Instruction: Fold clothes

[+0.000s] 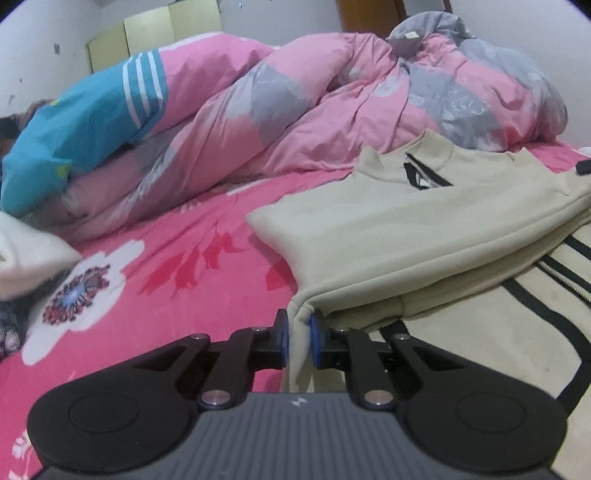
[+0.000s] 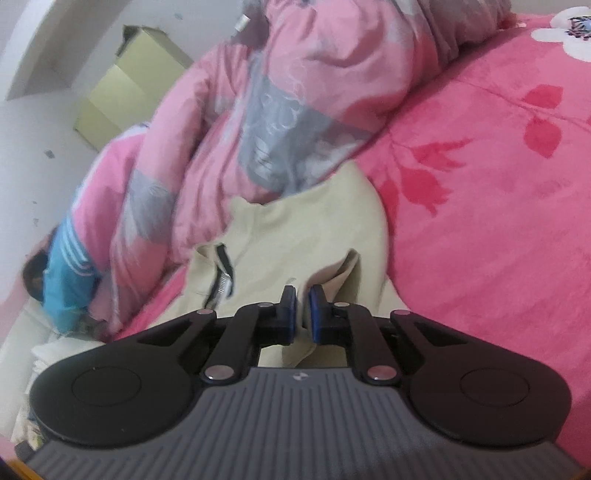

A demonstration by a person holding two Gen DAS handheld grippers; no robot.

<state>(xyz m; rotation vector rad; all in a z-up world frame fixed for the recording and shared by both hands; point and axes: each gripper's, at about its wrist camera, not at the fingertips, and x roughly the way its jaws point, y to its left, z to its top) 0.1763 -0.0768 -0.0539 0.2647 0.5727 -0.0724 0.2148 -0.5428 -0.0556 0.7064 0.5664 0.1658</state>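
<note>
Bedsheet (image 1: 177,266), bright pink with red leaves and white flowers, fills the surface in both views. Along its far side lies a rumpled pink and grey quilt (image 1: 332,107), with a blue garment (image 1: 85,122) striped in white bunched at its left end in the left wrist view. Pale yellow boxes (image 1: 147,33) stand against the white wall behind. A white cloth (image 1: 26,251) sits at the left edge.

A beige jacket (image 1: 424,229) with black stripes and a zip lies on the sheet just in front of the quilt, its upper part doubled over the lower, collar toward the quilt.

The left gripper (image 1: 300,339) is clamped on the jacket's near left corner, beige fabric pinched between the blue pads (image 1: 283,334). The right gripper (image 2: 302,314) likewise pinches a fold of the jacket (image 2: 295,229), cloth rising between its pads (image 2: 314,312).
</note>
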